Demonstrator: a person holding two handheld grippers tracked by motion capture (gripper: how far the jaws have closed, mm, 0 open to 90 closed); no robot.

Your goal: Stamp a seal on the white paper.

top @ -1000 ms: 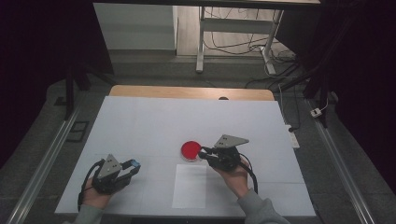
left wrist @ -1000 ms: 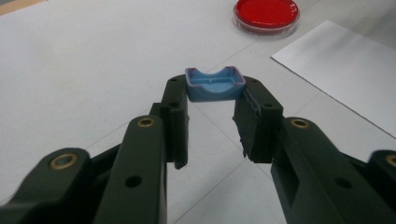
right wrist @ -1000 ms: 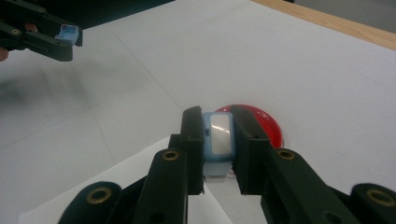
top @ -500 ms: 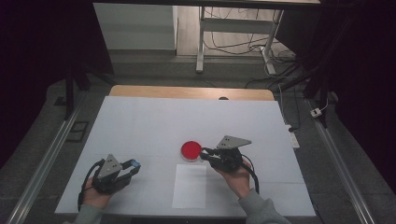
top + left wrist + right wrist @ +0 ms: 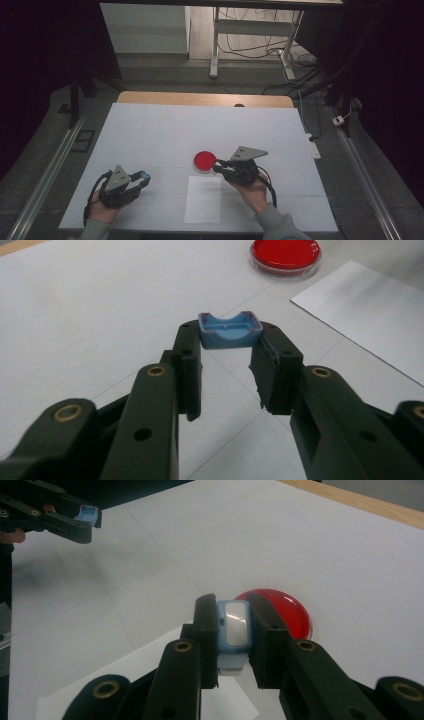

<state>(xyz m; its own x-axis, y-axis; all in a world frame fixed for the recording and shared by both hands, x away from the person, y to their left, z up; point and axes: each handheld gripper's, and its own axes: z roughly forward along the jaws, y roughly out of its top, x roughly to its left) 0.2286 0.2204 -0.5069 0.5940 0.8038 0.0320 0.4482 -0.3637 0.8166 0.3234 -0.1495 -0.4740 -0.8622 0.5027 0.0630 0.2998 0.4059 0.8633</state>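
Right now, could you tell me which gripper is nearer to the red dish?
Right. The right gripper sits right beside the red dish, shut on a pale blue piece. The left gripper is off toward the table's left, holding a blue cap.

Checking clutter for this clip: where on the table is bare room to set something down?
The white table is bare behind the red dish and between the left hand-held gripper and the paper sheet. It is crowded where the right hand-held gripper meets the dish.
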